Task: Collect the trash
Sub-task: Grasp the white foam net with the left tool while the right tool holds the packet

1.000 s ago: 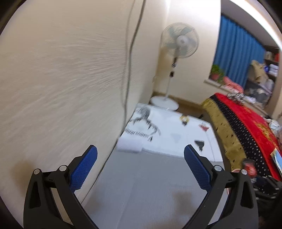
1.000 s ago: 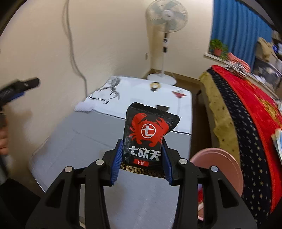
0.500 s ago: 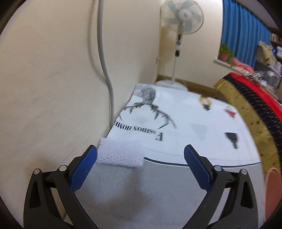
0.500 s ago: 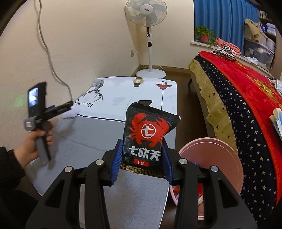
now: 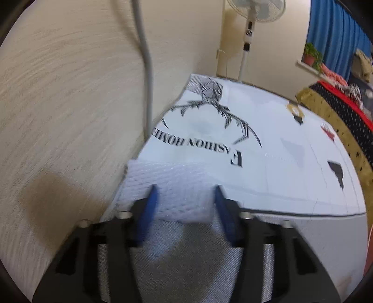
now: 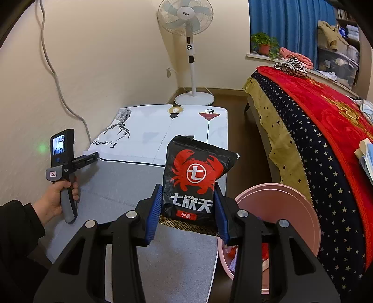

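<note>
Our right gripper (image 6: 187,209) pinches the black crab-print packet (image 6: 194,177) upright, just beside the pink bin (image 6: 310,223). Farther off by the wall, our left gripper (image 5: 185,205) is closing its fingers (image 5: 149,209) around the white mesh wrap (image 5: 177,184), whose long axis runs crosswise between them on the worktop (image 5: 186,261).

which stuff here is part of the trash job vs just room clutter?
Job:
- black crab bag, clamped in the right tool
- white foam sheet, left tool closing around it
- pink bin

Lying about:
- standing fan
- potted plant
- red blanket
- wall cable
</note>
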